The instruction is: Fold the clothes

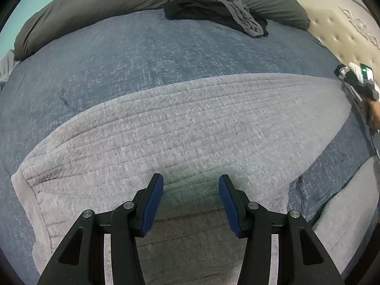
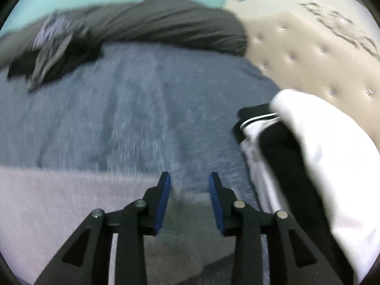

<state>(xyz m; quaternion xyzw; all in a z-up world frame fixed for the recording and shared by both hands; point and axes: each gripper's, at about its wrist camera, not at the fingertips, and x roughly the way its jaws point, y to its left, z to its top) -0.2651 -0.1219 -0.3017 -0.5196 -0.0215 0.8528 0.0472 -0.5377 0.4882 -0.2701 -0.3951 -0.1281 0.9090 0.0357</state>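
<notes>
A grey ribbed garment [image 1: 190,123] lies spread flat across the blue bedspread [image 1: 142,59]. My left gripper [image 1: 190,178] hovers over its near edge, open, with only cloth beneath the blue pads and nothing pinched. In the blurred right wrist view, my right gripper [image 2: 189,175] is open above the grey garment's [image 2: 59,194] right end, with nothing between its fingers. The left wrist view shows the right gripper [image 1: 356,80] at the far right edge, held by a hand [image 1: 375,111].
A heap of dark clothes [image 1: 213,9] lies at the far side against a long dark grey pillow [image 1: 95,7]. White and black clothes [image 2: 308,142] sit close on the right. A tufted cream headboard [image 1: 344,35] bounds the right side.
</notes>
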